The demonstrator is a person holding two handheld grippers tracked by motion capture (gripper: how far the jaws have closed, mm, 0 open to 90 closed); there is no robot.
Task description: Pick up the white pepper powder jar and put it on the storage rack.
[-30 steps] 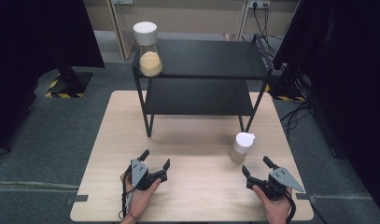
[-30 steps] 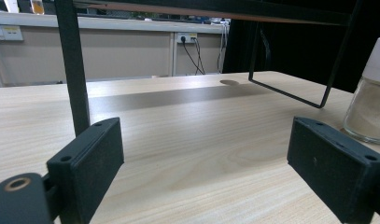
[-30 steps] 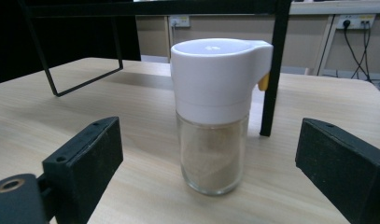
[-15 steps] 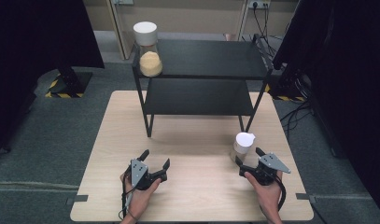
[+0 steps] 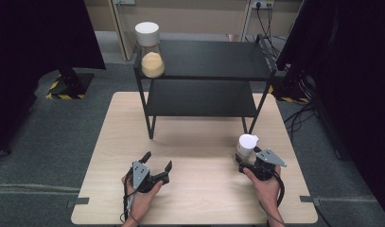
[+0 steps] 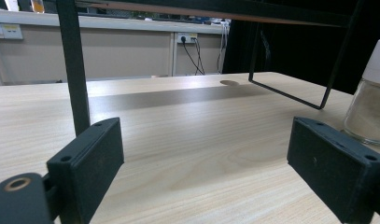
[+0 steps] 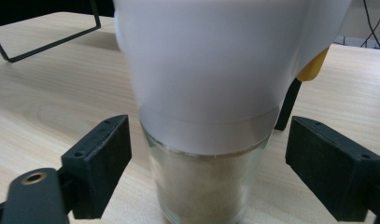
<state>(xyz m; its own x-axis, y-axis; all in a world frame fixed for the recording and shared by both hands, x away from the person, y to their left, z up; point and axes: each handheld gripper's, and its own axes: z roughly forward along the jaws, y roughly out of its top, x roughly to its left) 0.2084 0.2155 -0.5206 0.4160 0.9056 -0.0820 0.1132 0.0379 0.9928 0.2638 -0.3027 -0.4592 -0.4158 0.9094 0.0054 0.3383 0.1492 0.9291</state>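
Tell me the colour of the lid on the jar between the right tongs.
White, with a small yellow tab at its side; the jar lid shows best in the right gripper view.

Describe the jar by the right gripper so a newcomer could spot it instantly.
On the wooden table, look in front of the black shelf's right leg. The small glass jar stands there between the right gripper's jaws, holding pale powder under a white cap, unlike the bigger jar up on the shelf.
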